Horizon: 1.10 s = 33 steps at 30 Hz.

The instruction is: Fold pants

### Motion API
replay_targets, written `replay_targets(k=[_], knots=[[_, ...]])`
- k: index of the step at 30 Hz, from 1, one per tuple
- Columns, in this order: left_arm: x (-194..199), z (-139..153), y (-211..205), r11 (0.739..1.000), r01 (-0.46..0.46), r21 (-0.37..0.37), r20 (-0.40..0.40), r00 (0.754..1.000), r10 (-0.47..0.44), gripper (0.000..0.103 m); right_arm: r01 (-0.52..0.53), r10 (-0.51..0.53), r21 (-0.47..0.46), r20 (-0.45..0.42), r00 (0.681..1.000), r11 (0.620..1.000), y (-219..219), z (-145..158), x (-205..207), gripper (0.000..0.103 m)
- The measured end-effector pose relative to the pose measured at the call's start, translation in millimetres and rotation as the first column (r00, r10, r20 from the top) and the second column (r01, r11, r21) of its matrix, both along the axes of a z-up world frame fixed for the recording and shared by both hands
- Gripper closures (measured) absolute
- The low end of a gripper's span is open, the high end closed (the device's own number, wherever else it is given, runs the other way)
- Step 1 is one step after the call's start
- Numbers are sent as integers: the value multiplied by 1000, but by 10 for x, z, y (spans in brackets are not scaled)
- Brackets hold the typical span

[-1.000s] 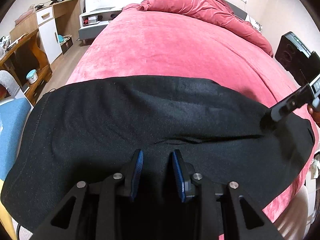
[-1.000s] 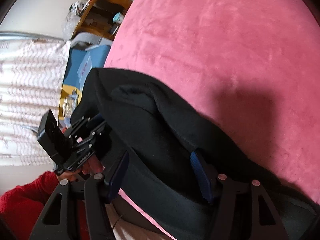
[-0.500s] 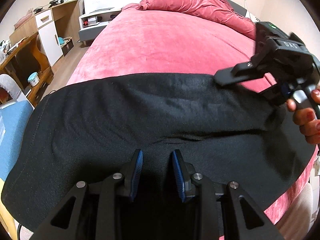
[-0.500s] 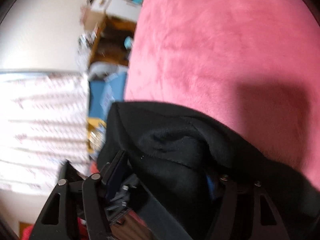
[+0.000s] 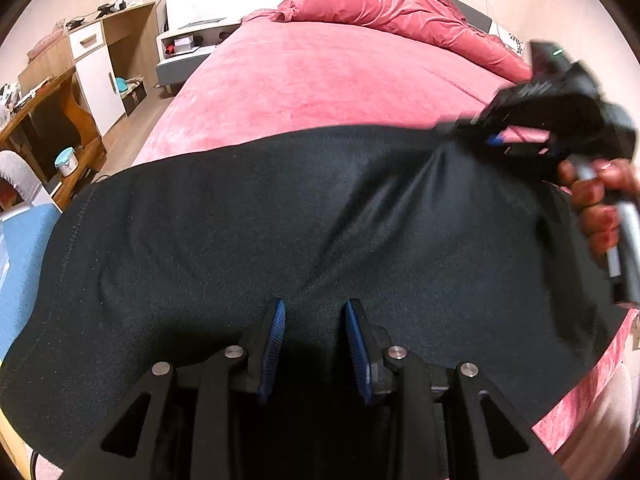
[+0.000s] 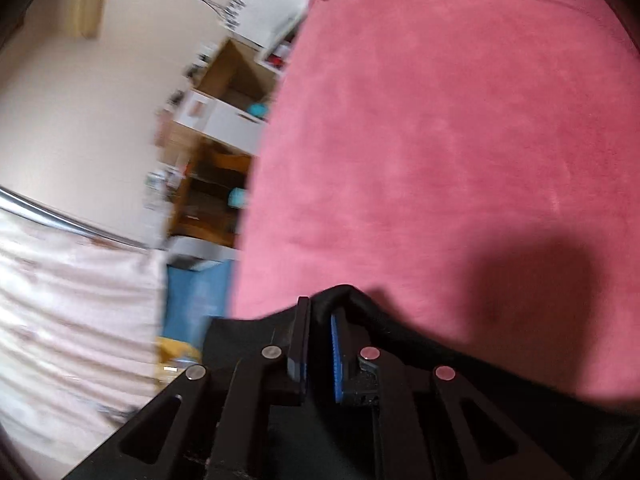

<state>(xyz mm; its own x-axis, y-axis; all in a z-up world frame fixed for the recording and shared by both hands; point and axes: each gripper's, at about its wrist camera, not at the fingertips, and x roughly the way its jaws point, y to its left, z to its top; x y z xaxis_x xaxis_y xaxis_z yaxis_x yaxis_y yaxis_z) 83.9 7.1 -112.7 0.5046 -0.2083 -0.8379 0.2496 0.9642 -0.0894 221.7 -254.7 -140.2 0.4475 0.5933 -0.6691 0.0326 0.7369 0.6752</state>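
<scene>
At the bottom centre of the left wrist view, the left gripper (image 5: 315,312) is pinching the near edge of the black pants (image 5: 248,240), its blue pads (image 5: 276,340) standing a little apart with dark cloth between them. The pants are stretching across the middle of the frame, draping over the foot of the pink bed (image 5: 320,80). At the right edge, the right gripper (image 5: 472,132) is clamping the far right edge of the cloth and lifting it, with a hand (image 5: 600,200) wrapping its handle. In the right wrist view, blurred, its jaws are sitting close together at lower centre over a black fold. In the upper left, a wooden desk (image 5: 48,120) is standing beside the bed.
</scene>
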Motion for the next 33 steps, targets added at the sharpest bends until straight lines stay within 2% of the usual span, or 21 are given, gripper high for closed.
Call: replay_targets(k=[3, 4, 6, 8, 10, 13, 15, 17, 19, 20, 21, 22, 24, 26, 28, 33], knots=[[-20, 58, 32, 1000, 2, -8, -8, 1000, -2, 71, 35, -36, 20, 20, 999, 999, -35, 32, -7, 93], [-30, 99, 74, 1000, -6, -30, -15, 1000, 6, 71, 56, -56, 6, 36, 998, 998, -54, 110, -54, 88], [-80, 182, 228, 996, -39, -84, -15, 999, 38, 71, 123, -117, -86, 75, 990, 989, -95, 315, -227, 48], [-113, 230, 375, 994, -77, -83, -6, 997, 77, 71, 132, -108, -140, 170, 979, 981, -162, 531, -459, 48], [-142, 264, 539, 992, -99, -81, 9, 995, 100, 71, 94, -48, -200, 221, 974, 975, -136, 674, -694, 48], [-166, 260, 667, 992, -113, -52, 17, 993, 114, 71, 24, 23, -208, 217, 976, 978, -65, 675, -953, 54], [-196, 264, 658, 992, -117, -50, 23, 993, 119, 71, -8, 48, -219, 180, 982, 976, -39, 538, -1068, 62], [-223, 245, 566, 995, -103, -13, 25, 994, 103, 71, -5, 47, -271, 149, 988, 963, -19, 349, -1081, 68], [-209, 208, 496, 995, -94, 32, 28, 995, 93, 71, 51, -15, -283, 127, 992, 958, -168, 214, -1109, 74], [-214, 198, 496, 995, -96, 37, 24, 995, 96, 71, 96, -68, -228, 129, 989, 969, -305, 193, -1129, 79], [-222, 213, 485, 995, -98, 36, 21, 995, 98, 71, 132, -108, -176, 140, 984, 975, -413, 213, -1179, 79], [-203, 233, 450, 995, -95, 31, 22, 995, 95, 71, 172, -153, -116, 160, 975, 978, -539, 269, -1257, 79], [-217, 302, 413, 997, -78, 5, 30, 997, 78, 71, 245, -235, -28, 205, 950, 969, -827, 403, -1484, 67], [-242, 335, 348, 998, -56, -17, 37, 998, 57, 71, 317, -304, -24, 229, 925, 948, -1152, 532, -1777, 60], [-243, 344, 191, 1000, -25, -20, 38, 999, 25, 71, 387, -366, -50, 236, 900, 921, -1450, 612, -2044, 60], [-230, 295, -256, 998, 68, -7, 16, 998, -68, 71, 572, -546, -125, 189, 816, 811, -2420, 606, -2824, 55]])
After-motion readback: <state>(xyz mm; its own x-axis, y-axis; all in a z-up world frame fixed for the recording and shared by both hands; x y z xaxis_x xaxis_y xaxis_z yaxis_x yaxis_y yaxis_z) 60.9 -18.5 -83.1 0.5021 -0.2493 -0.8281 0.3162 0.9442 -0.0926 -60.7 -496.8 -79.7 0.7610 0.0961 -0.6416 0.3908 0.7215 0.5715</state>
